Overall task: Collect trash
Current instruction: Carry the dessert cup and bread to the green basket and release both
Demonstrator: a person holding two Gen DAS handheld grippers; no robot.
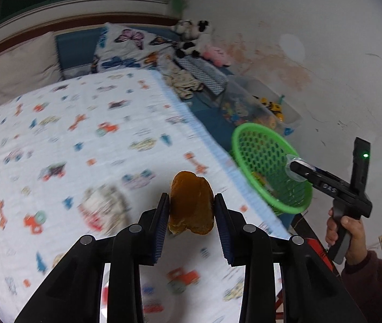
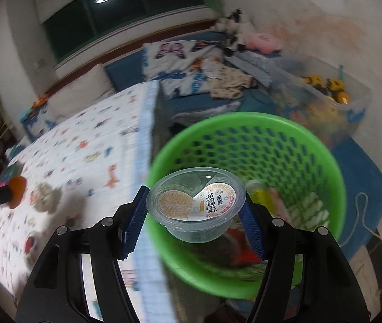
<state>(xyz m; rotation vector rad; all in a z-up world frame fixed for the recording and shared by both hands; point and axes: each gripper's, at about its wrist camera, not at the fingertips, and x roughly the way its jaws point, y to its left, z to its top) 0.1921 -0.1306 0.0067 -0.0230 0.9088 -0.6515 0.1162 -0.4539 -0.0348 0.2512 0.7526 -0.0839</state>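
Note:
My left gripper is shut on a crumpled orange-brown lump of trash, held above the patterned bedspread. The same lump shows at the far left of the right wrist view. My right gripper is shut on a clear plastic cup with a peeled printed lid, and holds it over the near rim of a green mesh basket. Several wrappers lie inside the basket. In the left wrist view the basket hangs off the bed's right edge, with the right gripper and the cup at it.
Pillows, folded clothes and plush toys lie at the bed's head. A clear bin of toys stands by the white wall. A person's hand in a dark red sleeve holds the right gripper. A crumpled pale scrap rests on the bedspread.

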